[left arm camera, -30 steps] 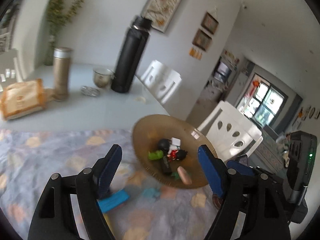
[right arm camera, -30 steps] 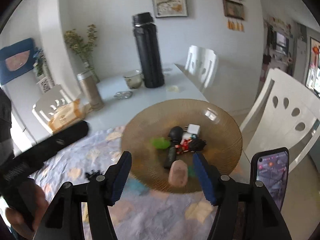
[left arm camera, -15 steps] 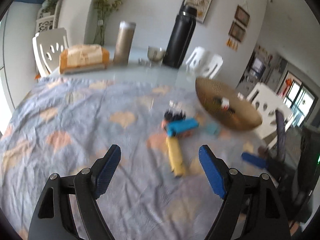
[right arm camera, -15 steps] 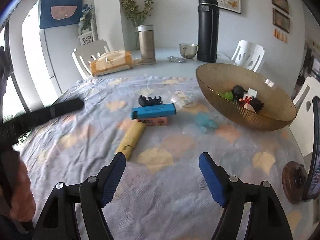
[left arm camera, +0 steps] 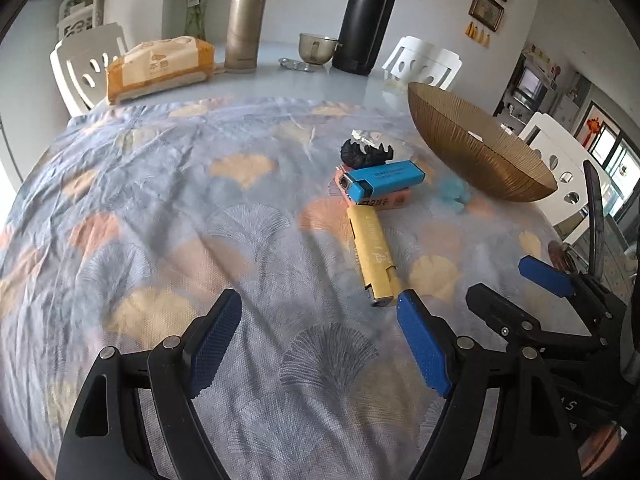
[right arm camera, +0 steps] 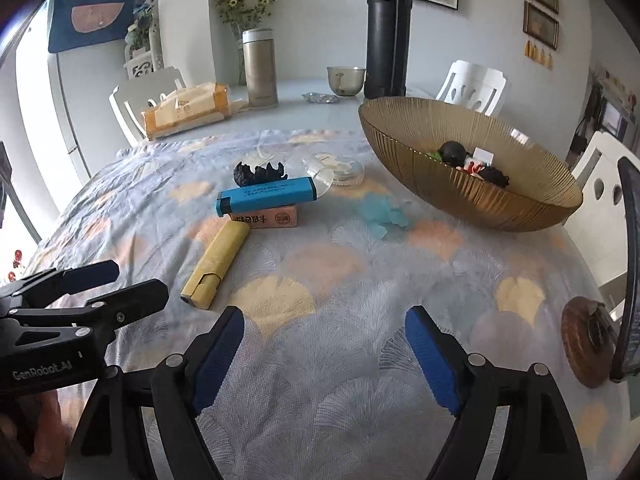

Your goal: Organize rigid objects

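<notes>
A leaf-print cloth [right arm camera: 360,264] covers the bench. On it lie one yellow case [right arm camera: 216,266], one blue case [right arm camera: 266,196] stacked on a pink box [right arm camera: 276,218], and one black figure [right arm camera: 258,172], beside a ribbed bowl [right arm camera: 460,184] with small items inside. Left gripper [left arm camera: 316,344]: jaws spread, empty. Right gripper [right arm camera: 324,360]: jaws opening, empty.

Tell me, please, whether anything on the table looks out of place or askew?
Yes: the blue box rests crookedly on the pink box, overhanging it at both ends. The yellow box lies at an angle against that stack, and a black figurine sits behind, all outside the amber bowl.
</notes>
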The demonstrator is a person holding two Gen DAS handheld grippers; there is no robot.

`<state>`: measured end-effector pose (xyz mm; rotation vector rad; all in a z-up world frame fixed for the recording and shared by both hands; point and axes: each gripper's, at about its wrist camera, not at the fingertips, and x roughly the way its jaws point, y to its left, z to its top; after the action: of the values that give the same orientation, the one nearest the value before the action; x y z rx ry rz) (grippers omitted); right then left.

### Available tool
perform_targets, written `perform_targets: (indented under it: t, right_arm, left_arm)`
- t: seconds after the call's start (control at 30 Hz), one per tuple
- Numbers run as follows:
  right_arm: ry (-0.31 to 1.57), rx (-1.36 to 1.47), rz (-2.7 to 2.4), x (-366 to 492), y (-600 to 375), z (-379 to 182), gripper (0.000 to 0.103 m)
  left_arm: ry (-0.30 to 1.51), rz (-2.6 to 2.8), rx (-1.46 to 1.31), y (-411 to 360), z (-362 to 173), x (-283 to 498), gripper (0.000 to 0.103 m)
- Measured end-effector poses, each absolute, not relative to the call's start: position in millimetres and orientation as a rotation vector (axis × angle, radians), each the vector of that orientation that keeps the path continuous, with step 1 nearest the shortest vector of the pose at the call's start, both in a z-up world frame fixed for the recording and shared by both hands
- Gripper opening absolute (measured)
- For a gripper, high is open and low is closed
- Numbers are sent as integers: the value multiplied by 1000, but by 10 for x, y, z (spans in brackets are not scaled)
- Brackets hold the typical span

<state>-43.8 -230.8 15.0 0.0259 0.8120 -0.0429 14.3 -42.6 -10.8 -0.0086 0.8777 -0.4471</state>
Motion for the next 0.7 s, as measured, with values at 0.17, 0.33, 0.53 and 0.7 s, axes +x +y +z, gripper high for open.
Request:
perform_targets:
  t: [0.17, 0.33, 0.53, 0.7]
  right_arm:
    - [811, 17, -56, -447, -2294, 160, 82]
    - [809, 19, -49, -451, -2287, 160, 82]
    - [786, 49, -65, -486, -2350, 194, 82]
    - [758, 169, -78, -518, -2578, 238, 82]
  left_arm:
    - [859, -435, 17, -469, -100, 117, 78]
    - [869, -438, 6, -456, -111, 134, 78]
    - [946, -477, 2, -520, -176, 243, 78]
    - [974, -473, 45, -716, -132, 392, 78]
